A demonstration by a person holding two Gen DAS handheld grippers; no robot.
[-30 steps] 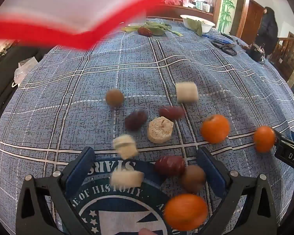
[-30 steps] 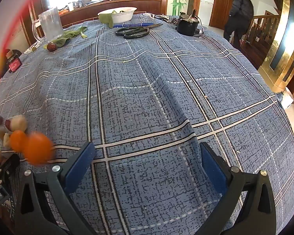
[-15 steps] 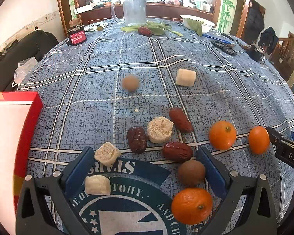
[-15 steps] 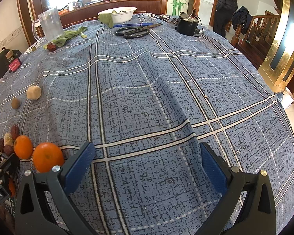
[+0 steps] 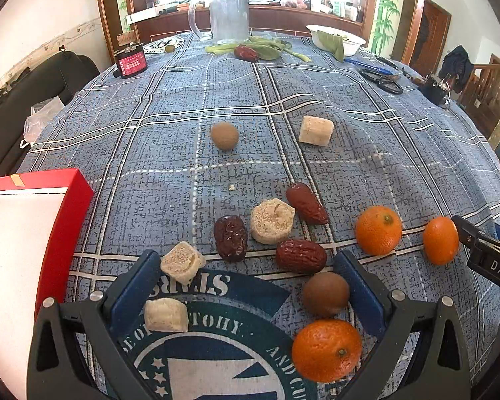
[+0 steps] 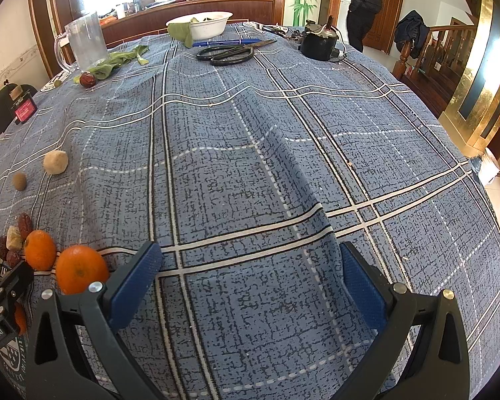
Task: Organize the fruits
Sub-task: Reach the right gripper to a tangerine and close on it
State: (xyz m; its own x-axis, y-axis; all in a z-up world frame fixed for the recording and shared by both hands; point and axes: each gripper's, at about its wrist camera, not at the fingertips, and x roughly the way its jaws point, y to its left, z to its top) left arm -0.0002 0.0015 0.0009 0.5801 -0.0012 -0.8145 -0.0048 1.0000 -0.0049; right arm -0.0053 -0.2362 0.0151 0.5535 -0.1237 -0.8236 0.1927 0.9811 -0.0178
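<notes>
Scattered on the blue plaid cloth of the counter lie three round orange mandarins, the nearest low between the left tool's fingers, another and a third further right. Around them sit wrinkled dark-red dried dates, pale crumbly cut fruit chunks and two small brown round fruits; one chunk and one brown fruit lie well apart, further out.

The mandarins look firm yet soft-skinned and apt to roll, so a gentle squeeze across the widest part would suit. The dates seem light and tough, best taken across the short axis; the chunks may crumble.

A red-rimmed box with a white inside waits at the left edge. The left tool is spread wide, holding nothing. The right tool is likewise wide apart and empty over bare cloth.
</notes>
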